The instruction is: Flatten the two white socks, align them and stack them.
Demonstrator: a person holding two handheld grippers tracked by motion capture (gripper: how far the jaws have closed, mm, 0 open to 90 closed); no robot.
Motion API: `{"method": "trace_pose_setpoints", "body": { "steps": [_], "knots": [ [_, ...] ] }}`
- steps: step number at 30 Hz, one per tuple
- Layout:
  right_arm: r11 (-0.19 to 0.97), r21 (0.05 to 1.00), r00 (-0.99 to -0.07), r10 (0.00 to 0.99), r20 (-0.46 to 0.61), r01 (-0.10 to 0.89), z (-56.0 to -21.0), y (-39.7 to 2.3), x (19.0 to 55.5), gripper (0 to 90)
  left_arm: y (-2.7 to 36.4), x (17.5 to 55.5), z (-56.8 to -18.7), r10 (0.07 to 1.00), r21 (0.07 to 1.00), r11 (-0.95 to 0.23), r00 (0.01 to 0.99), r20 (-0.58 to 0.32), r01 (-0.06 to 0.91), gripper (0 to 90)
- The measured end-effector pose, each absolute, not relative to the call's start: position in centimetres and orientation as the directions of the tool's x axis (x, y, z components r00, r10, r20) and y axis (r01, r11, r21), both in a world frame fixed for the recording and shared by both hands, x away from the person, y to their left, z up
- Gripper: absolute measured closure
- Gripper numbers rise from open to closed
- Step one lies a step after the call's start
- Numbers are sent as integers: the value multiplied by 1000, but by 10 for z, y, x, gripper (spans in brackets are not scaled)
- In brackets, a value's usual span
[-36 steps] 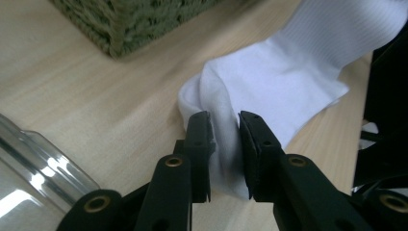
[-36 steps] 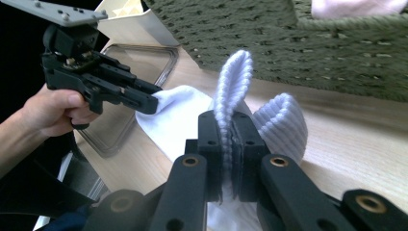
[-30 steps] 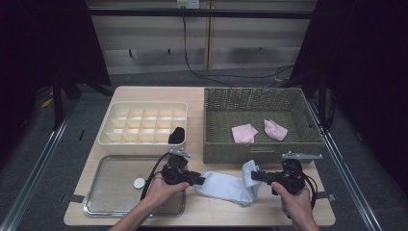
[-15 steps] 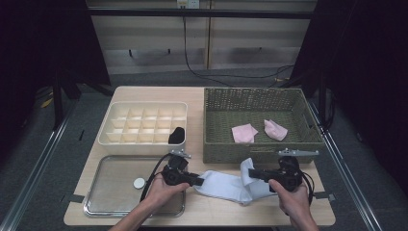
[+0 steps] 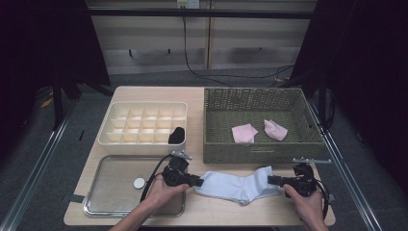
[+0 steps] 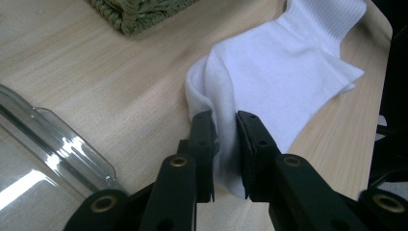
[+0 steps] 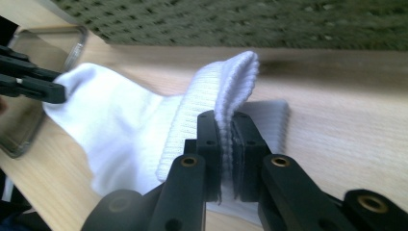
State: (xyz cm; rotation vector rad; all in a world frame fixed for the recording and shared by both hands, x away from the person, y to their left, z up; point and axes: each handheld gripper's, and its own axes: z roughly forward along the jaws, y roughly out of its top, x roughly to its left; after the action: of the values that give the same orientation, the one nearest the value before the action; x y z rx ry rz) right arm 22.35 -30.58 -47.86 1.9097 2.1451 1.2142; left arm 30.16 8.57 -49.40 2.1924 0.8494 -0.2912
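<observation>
Sock (image 5: 238, 186): white; now spread flat on the surface's near edge, no longer bunched.
Left gripper (image 5: 198, 182): fingers have just been closing on the toe end; fabric pinched.
Right gripper (image 5: 272, 180): fingers clamped on ribbed cuff (image 7: 226, 91).
Reading: stretched out, likely ready for folding.
Beyond: wicker basket (image 5: 226, 150).

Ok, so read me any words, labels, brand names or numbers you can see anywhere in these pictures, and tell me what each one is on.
No readable text anywhere.
White sock: plain knit, no logo or print.
Wicker basket: a small oblong on its front wall, too small to tell whether it bears lettering.
Divided organiser box, metal tray and its small white disc: no markings to be seen.
</observation>
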Motion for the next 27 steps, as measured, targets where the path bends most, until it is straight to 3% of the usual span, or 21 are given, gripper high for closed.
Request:
{"method": "trace_pose_setpoints", "body": {
  "steps": [5, 15, 18, 21, 27],
  "knots": [
    [-50, 545, -229, 873, 431, 837, -483, -308, 224, 801, 86, 301, -495, 487, 571, -487, 748, -450, 661, 766],
    [-5, 525, -213, 910, 355, 851, -487, -304, 224, 604, 85, 301, -495, 487, 566, -495, 750, -447, 659, 752],
    [13, 528, -228, 911, 345, 849, -488, -301, 223, 633, 85, 301, -495, 487, 566, -496, 750, -448, 659, 751],
    [21, 530, -236, 909, 343, 848, -489, -300, 223, 743, 85, 301, -495, 486, 565, -497, 751, -447, 659, 751],
    [-33, 515, -230, 869, 438, 856, -490, -303, 225, 831, 85, 300, -496, 483, 570, -489, 749, -453, 660, 746]
  ]
}}
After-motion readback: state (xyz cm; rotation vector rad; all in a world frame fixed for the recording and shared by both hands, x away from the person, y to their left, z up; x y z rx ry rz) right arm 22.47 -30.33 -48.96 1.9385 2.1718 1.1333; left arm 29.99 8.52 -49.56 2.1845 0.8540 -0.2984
